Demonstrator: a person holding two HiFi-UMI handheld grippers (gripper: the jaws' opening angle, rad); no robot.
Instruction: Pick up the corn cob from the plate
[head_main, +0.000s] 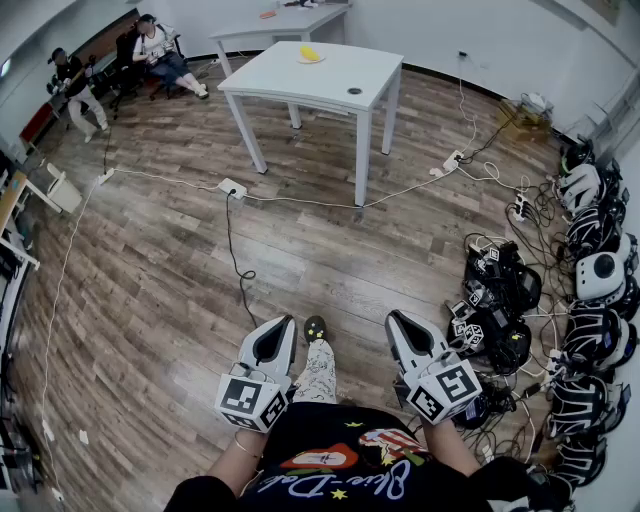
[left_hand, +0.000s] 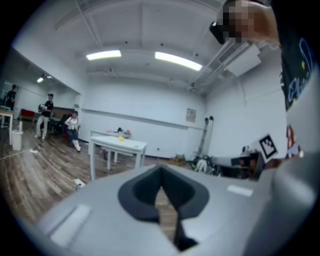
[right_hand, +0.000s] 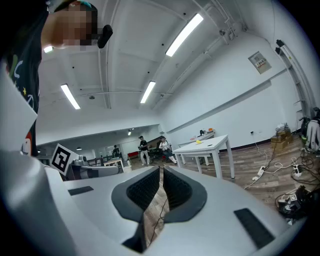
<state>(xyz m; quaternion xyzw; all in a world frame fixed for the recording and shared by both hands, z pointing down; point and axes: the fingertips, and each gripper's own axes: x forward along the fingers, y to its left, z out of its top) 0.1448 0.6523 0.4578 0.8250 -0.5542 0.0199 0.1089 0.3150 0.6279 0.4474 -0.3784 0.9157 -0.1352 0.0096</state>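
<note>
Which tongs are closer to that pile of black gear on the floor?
Right. The right tongs hang just beside the black gear pile, which lies off to their right. The left tongs sit beyond the person's leg, clearly farther from it.

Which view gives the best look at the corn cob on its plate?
The head view: the corn cob lies yellow on its plate, seen from above on the white table. Both gripper views show only a tiny yellow speck on the distant tabletop.
</note>
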